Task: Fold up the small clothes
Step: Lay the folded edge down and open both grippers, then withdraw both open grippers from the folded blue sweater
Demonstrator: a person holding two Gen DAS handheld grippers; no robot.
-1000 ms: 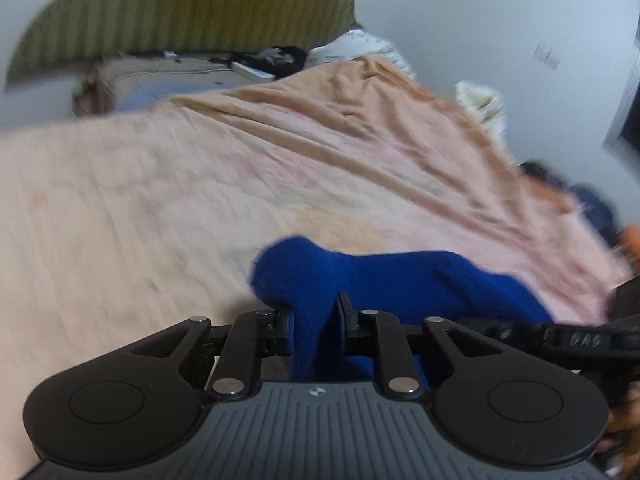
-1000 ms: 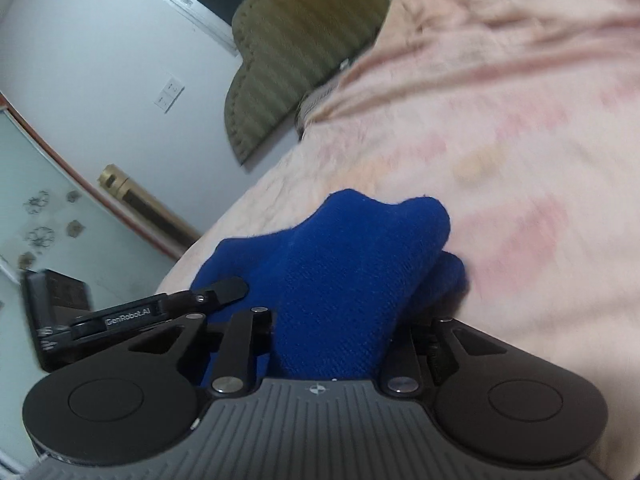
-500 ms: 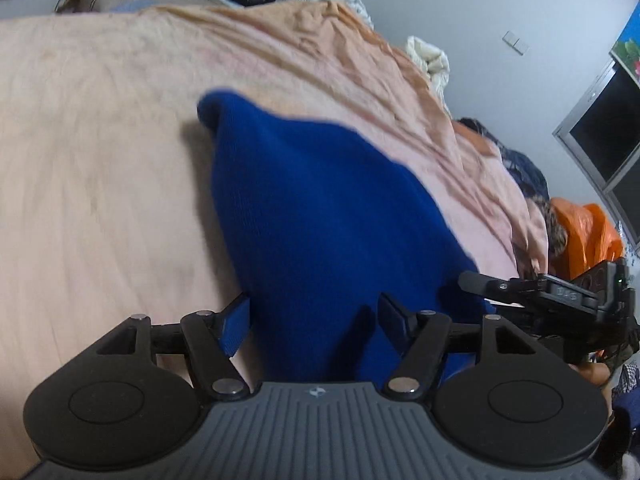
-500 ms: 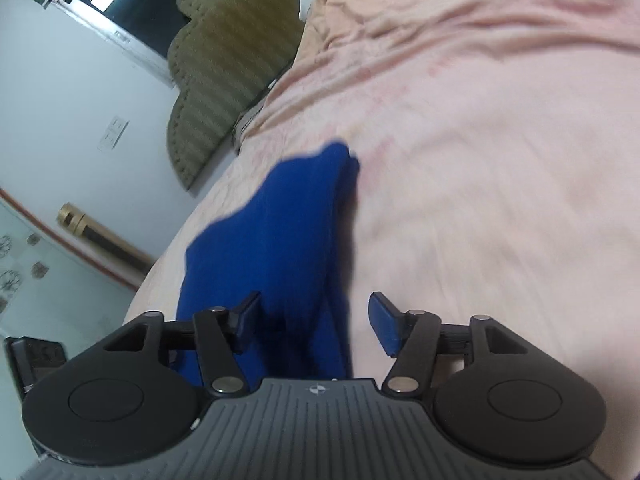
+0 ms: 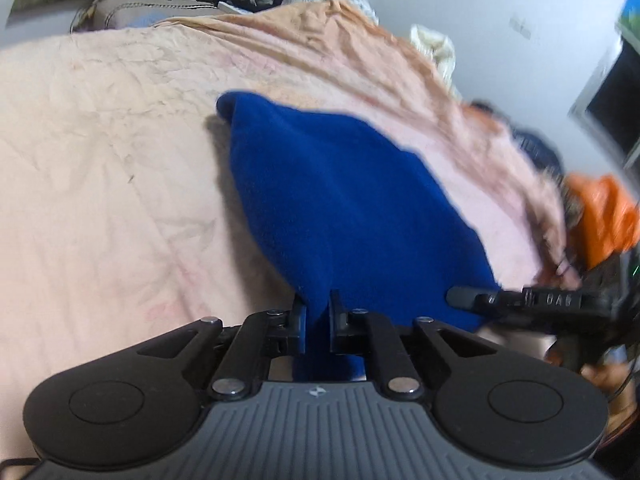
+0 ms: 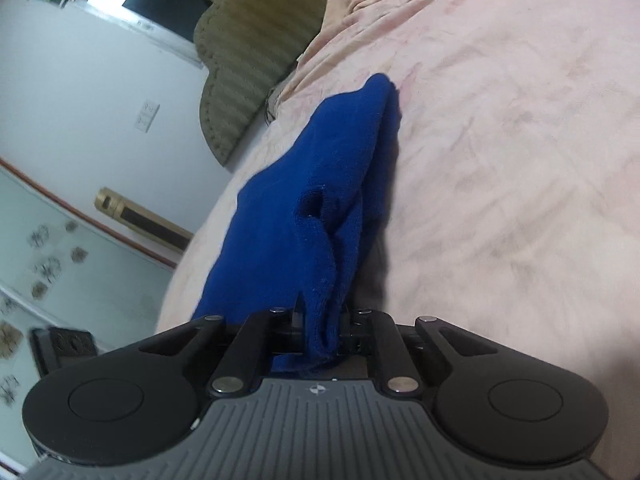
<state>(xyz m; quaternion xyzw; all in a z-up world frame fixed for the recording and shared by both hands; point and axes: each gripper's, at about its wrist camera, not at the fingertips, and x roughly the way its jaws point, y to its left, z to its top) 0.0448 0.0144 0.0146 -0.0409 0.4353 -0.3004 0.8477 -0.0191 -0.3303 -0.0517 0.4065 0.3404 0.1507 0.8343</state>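
- My left hand-held gripper (image 5: 318, 312) and right hand-held gripper (image 6: 324, 320) each clench an edge of the cloth (image 5: 340, 200).
- I'd best keep them level and lay it forward, flat on the bed (image 5: 100, 160).

A bed's wrinkled peach sheet (image 5: 100, 152) carries a blue garment (image 5: 340, 200).

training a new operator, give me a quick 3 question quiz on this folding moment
1. True or false: the left gripper is shut on the blue cloth.
2. What holds the cloth's other near corner? A) right gripper B) nothing C) a bare hand
3. Fill in: the cloth's far end rests on the ____ bedsheet.

Key: 1 true; 2 A; 3 pink
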